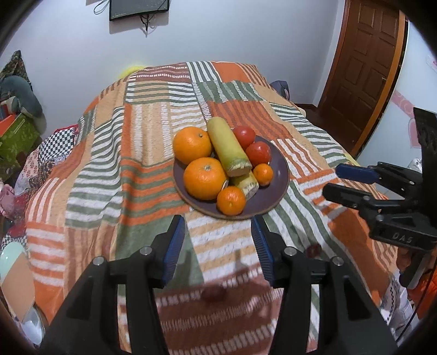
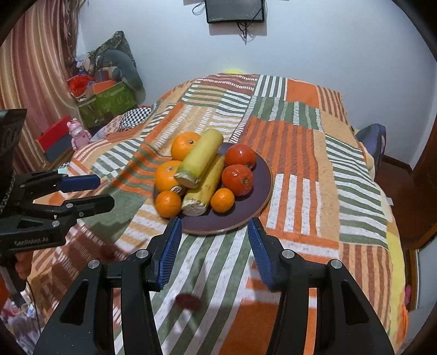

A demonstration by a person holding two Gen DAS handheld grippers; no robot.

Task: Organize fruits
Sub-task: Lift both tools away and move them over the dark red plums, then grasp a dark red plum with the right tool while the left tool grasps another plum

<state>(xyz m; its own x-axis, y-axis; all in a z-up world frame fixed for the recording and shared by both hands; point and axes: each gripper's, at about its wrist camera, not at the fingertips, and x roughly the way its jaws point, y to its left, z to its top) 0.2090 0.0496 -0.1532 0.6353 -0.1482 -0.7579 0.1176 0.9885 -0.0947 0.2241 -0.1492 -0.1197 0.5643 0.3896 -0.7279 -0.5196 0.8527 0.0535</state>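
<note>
A bed [image 1: 153, 153] fills most of both views, covered by a patchwork blanket [image 2: 300, 153] of orange, green and white stripes. Behind it a pale wall carries a dark screen [image 2: 235, 11], and a brown wooden door [image 1: 366, 68] stands to one side.

On the blanket, near the middle of the bed, lies a dark purple plate [image 1: 275, 174] with a tan rim, and all the fruit is piled on it. Two long yellow-green pieces [image 1: 226, 144] with cut ends lie across the middle, one resting partly on the other. Two large oranges [image 1: 204, 177] sit on one side of them, one of them just over the plate's edge, and two red tomatoes [image 2: 237, 179] sit on the other side, touching each other. Two small mandarins [image 1: 231, 200] lie toward the near edge of the plate.

The left gripper [image 1: 217, 245] hangs just short of the plate's near rim, its blue-padded fingers [image 1: 173, 254] spread wide and holding nothing. The right gripper [image 2: 214, 251] hovers at the same near rim, fingers [image 2: 260, 251] likewise spread apart and empty. Each gripper shows at the edge of the other's view, apart from the plate.
</note>
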